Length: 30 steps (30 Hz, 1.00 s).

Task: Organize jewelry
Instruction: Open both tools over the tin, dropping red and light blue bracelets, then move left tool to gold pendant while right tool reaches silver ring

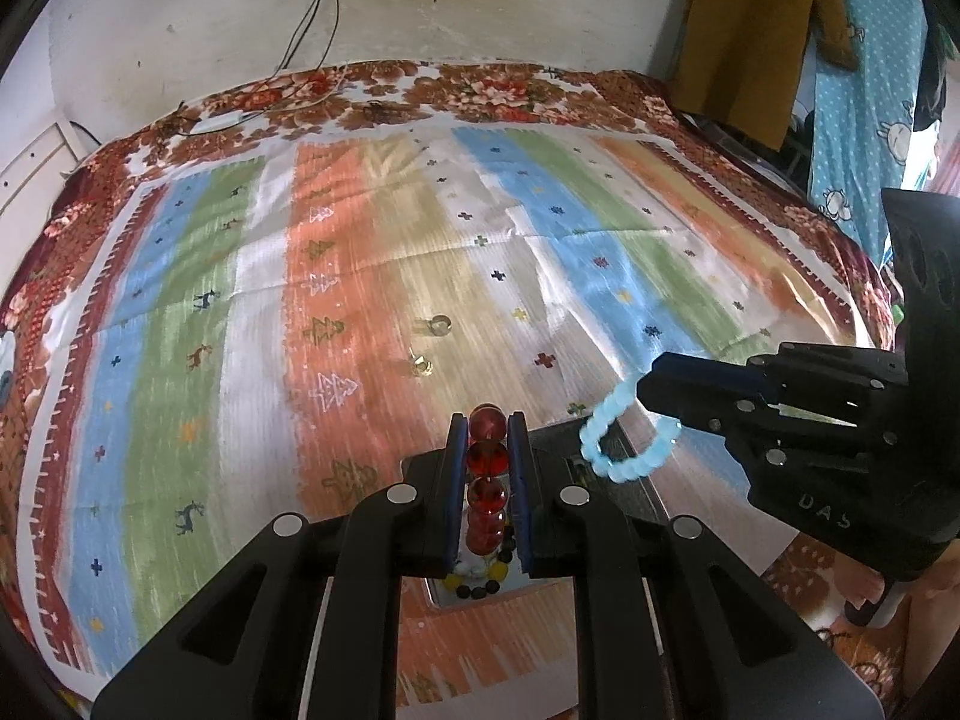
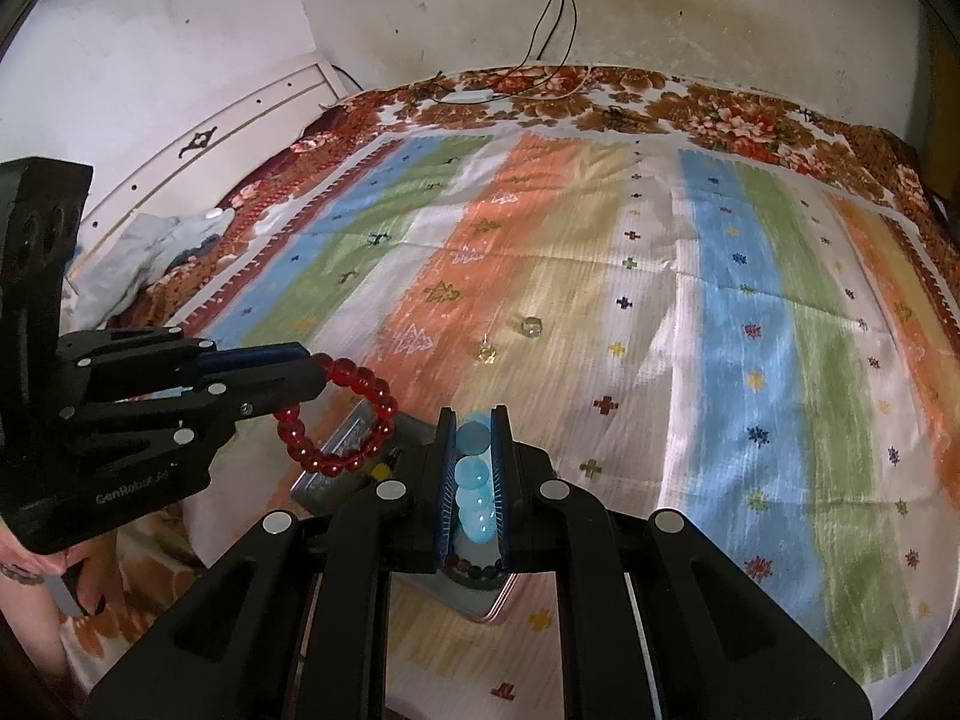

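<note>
Two tools are clamped on bracelets above a metal tray (image 2: 336,450) on the bed: left tool (image 1: 487,420) grips the red bracelet (image 1: 487,459), right tool (image 2: 474,420) the pale blue bracelet (image 2: 473,474); two small, blurry pieces, perhaps rings (image 1: 427,345), lie beyond.

Right gripper (image 2: 474,480) at near centre, jaws clamped on a light blue bead bracelet (image 2: 472,483), beads stacked between the blue pads. Left gripper (image 2: 321,375) enters from the left, closed on a red bead bracelet (image 2: 345,420) that hangs as a loop off its tip. Under both, a shiny metal tray (image 2: 342,438) lies on the striped cloth (image 2: 750,360); dark beads (image 2: 474,570) show in it just below the right gripper's pads. Two small yellowish pieces (image 2: 487,353) and (image 2: 531,326) lie farther out on the cloth, near each other, too blurred to name. Floral bedspread (image 2: 720,114) at far edge, cables (image 2: 552,18) run up the wall.
</note>
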### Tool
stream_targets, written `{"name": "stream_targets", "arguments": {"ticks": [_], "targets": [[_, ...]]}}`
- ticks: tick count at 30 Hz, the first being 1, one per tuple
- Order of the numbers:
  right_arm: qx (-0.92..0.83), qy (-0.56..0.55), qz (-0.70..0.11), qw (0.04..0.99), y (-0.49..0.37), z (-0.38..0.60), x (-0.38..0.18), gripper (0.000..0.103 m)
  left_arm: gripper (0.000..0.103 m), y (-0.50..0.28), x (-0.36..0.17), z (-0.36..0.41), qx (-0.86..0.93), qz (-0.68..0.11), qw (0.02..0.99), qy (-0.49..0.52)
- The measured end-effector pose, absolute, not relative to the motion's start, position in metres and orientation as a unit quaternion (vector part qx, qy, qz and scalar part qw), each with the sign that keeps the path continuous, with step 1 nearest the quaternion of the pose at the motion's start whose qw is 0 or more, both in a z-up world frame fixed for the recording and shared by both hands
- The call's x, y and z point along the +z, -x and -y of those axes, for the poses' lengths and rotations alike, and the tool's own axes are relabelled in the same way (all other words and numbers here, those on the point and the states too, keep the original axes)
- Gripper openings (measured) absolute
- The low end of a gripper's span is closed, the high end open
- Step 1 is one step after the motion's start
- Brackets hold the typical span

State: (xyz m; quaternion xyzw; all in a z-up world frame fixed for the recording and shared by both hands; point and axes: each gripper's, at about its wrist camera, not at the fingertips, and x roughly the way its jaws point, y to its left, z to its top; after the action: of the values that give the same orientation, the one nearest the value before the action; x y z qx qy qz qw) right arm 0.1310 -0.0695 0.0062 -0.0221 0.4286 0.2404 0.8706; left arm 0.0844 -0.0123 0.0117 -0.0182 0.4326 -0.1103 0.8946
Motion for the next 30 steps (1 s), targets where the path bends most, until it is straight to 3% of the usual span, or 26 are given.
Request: {"name": "stream_targets", "arguments": {"ticks": [10,11,12,14,19,30], "targets": [[0.249,0.023,-0.443,0.861,-0.124,0.068,-0.002,0.013,0.014,-0.083,-0.004,0.012,-0.111,-0.460,0.881,0.025],[0.248,0.022,-0.443,0.861,-0.125,0.068,-0.002,0.018,0.015,-0.084,-0.004,0.010,-0.105,-0.459,0.882,0.026],[0.247,0.019,-0.441,0.863,-0.125,0.069,-0.001,0.032,0.018,-0.085,-0.003,0.008,-0.098,-0.460,0.882,0.027],[0.243,0.017,-0.437,0.866,-0.125,0.071,0.000,0.043,0.036,-0.086,-0.003,0.003,-0.089,-0.457,0.884,0.032],[0.226,0.033,-0.437,0.870,-0.129,0.072,-0.005,0.045,0.046,-0.091,-0.006,-0.009,-0.067,-0.460,0.885,0.040],[0.210,0.016,-0.457,0.864,-0.159,0.077,-0.017,0.047,0.050,-0.118,-0.019,-0.028,-0.050,-0.483,0.871,0.071]]}}
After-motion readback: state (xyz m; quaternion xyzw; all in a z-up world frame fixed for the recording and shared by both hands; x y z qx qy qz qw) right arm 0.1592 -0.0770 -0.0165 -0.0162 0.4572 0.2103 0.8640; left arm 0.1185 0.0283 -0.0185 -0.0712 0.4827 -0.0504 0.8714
